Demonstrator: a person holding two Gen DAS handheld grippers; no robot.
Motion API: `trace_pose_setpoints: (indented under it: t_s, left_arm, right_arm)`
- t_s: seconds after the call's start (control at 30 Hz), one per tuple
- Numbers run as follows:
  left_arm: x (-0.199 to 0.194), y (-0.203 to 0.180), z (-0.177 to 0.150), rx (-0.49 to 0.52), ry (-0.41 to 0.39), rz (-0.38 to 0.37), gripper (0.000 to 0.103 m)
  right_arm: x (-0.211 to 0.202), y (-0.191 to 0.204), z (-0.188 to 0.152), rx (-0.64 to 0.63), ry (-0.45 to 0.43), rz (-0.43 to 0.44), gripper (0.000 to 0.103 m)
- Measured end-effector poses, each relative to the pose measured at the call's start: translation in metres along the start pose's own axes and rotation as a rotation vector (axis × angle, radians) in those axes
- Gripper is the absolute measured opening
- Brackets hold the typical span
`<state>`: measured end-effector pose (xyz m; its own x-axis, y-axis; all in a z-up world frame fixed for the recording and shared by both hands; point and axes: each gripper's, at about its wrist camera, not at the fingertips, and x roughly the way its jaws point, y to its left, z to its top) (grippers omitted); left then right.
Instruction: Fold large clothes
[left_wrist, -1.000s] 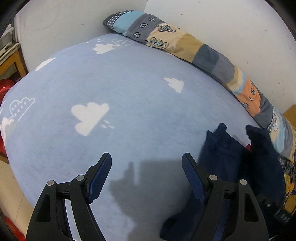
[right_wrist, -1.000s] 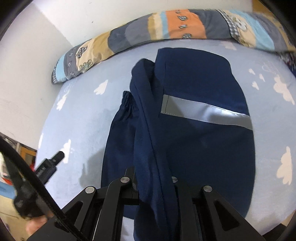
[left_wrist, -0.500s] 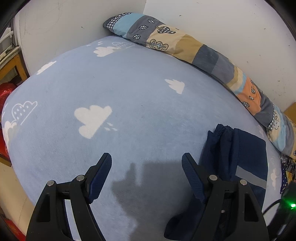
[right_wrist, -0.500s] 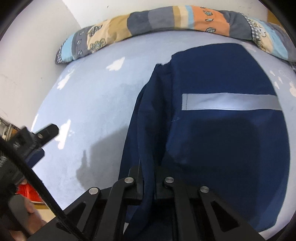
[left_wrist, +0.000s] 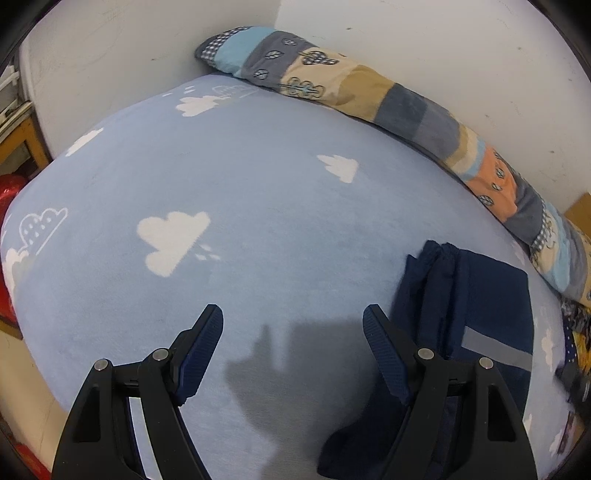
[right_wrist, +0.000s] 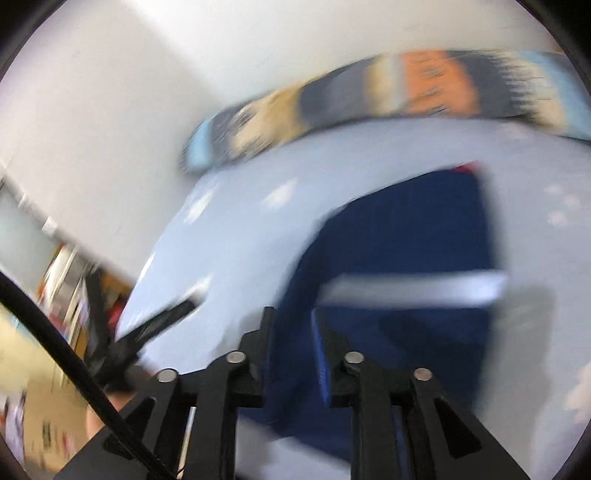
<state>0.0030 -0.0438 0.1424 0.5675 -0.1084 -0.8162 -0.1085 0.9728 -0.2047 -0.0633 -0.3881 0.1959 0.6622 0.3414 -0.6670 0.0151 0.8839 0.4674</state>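
A dark navy garment (left_wrist: 480, 314) with a grey reflective stripe (left_wrist: 495, 350) lies folded on the light blue cloud-print bed sheet (left_wrist: 258, 184), at the right of the left wrist view. My left gripper (left_wrist: 293, 321) hangs open over bare sheet just left of it, nothing between its fingers. The right wrist view is blurred by motion. There the garment (right_wrist: 406, 240) lies ahead of my right gripper (right_wrist: 293, 317). Its jaws are opening, with a narrow gap, and navy cloth shows in the gap without being pinched. The left gripper (right_wrist: 159, 325) appears as a dark blur at the left.
A long patchwork bolster (left_wrist: 406, 107) runs along the white walls at the bed's far side. A wooden piece of furniture (left_wrist: 18, 136) and something red (left_wrist: 11, 188) stand beyond the bed's left edge. Patterned cloth (left_wrist: 576, 332) lies at the far right.
My right gripper was shut on a raised fold of the navy garment; now its jaws have parted and the camera has swung away fast. The garment has settled flat. The left gripper stayed put.
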Motion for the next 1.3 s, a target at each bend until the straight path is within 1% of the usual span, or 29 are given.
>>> trace_pose_setpoints:
  t_s: [0.07,0.13,0.2,0.27,0.33,0.37,0.4,0.43,0.47,0.5,0.53,0.57,0.63,0.67,0.7,0.77,0.8,0.83,0.87,0.9,0.93,0.97,1.03,1.1,1.13,1.17,1.2,1.23,1.3]
  left_arm:
    - [-0.002,-0.012,-0.002,0.019,-0.003,-0.037,0.077]
    - [-0.006,-0.029,-0.004,0.046,-0.013,-0.081,0.077]
    - [-0.011,-0.052,-0.008,0.090,-0.023,-0.145,0.077]
    - [-0.012,-0.079,-0.018,0.153,-0.015,-0.239,0.077]
    - [-0.009,-0.102,-0.029,0.215,0.020,-0.309,0.077]
    - [-0.005,-0.114,-0.035,0.254,0.046,-0.344,0.077]
    - [-0.002,-0.121,-0.039,0.276,0.068,-0.361,0.077]
    - [0.003,-0.128,-0.044,0.294,0.092,-0.365,0.077]
    - [0.008,-0.133,-0.047,0.316,0.118,-0.359,0.077]
    - [0.013,-0.135,-0.050,0.328,0.129,-0.335,0.077]
    - [0.014,-0.134,-0.050,0.328,0.124,-0.312,0.077]
    - [0.015,-0.131,-0.049,0.328,0.113,-0.293,0.077]
    - [0.018,-0.124,-0.044,0.313,0.114,-0.286,0.077]
    - [0.020,-0.120,-0.042,0.296,0.120,-0.276,0.077]
    - [0.023,-0.117,-0.040,0.283,0.123,-0.267,0.077]
    - [0.026,-0.114,-0.039,0.269,0.133,-0.258,0.077]
    - [0.027,-0.115,-0.039,0.270,0.135,-0.254,0.077]
    - [0.026,-0.115,-0.039,0.272,0.133,-0.247,0.077]
    - [0.025,-0.115,-0.039,0.277,0.124,-0.241,0.077]
    - [0.023,-0.114,-0.039,0.283,0.117,-0.240,0.077]
    - [0.021,-0.114,-0.039,0.284,0.113,-0.243,0.077]
    - [0.021,-0.113,-0.039,0.282,0.115,-0.251,0.077]
    - [0.021,-0.114,-0.041,0.282,0.119,-0.264,0.077]
    - [0.021,-0.120,-0.046,0.304,0.124,-0.265,0.077]
    - [0.022,-0.124,-0.049,0.322,0.128,-0.260,0.077]
    - [0.023,-0.128,-0.049,0.329,0.125,-0.253,0.077]
    - [0.022,-0.128,-0.048,0.325,0.116,-0.248,0.077]
    - [0.021,-0.124,-0.044,0.295,0.105,-0.255,0.077]
    - [0.021,-0.112,-0.036,0.229,0.100,-0.268,0.077]
  right_arm:
    - [-0.007,-0.047,0.015,0.050,-0.019,-0.112,0.026]
    - [-0.005,-0.086,0.022,0.084,-0.023,-0.209,0.026]
    - [0.006,-0.110,0.027,0.113,-0.010,-0.248,0.026]
    - [0.019,-0.135,0.030,0.158,-0.009,-0.284,0.026]
    - [0.031,-0.152,0.033,0.171,0.007,-0.319,0.026]
    - [0.041,-0.156,0.036,0.184,0.011,-0.322,0.026]
    - [0.046,-0.160,0.039,0.185,0.014,-0.317,0.026]
    - [0.059,-0.158,0.042,0.179,0.029,-0.316,0.026]
    - [0.063,-0.154,0.045,0.168,0.032,-0.329,0.016]
    - [0.069,-0.141,0.044,0.116,0.026,-0.356,0.009]
    - [0.074,-0.122,0.042,0.053,0.032,-0.394,0.007]
    - [0.087,-0.101,0.038,-0.046,0.039,-0.469,0.006]
    - [0.111,-0.082,0.029,-0.159,0.062,-0.539,0.006]
    - [0.123,-0.083,0.025,-0.177,0.082,-0.544,0.006]
    - [0.137,-0.081,0.019,-0.228,0.122,-0.557,0.006]
    - [0.146,-0.073,0.014,-0.354,0.153,-0.603,0.006]
    - [0.141,-0.070,0.014,-0.381,0.153,-0.599,0.006]
    - [0.126,-0.068,0.018,-0.360,0.130,-0.554,0.005]
    - [0.109,-0.068,0.020,-0.318,0.101,-0.501,0.006]
    - [0.090,-0.069,0.021,-0.276,0.074,-0.418,0.006]
    - [0.079,-0.068,0.020,-0.266,0.068,-0.378,0.009]
    - [0.065,-0.067,0.016,-0.267,0.055,-0.358,0.016]
    - [0.046,-0.067,0.003,-0.257,0.040,-0.305,0.017]
    - [0.035,-0.072,-0.016,-0.239,0.055,-0.241,0.017]
    - [0.037,-0.072,-0.024,-0.240,0.060,-0.228,0.017]
    - [0.045,-0.072,-0.036,-0.243,0.092,-0.208,0.024]
    - [0.054,-0.070,-0.049,-0.261,0.104,-0.216,0.027]
    - [0.066,-0.064,-0.062,-0.318,0.105,-0.251,0.033]
    - [0.096,-0.058,-0.080,-0.408,0.145,-0.322,0.036]
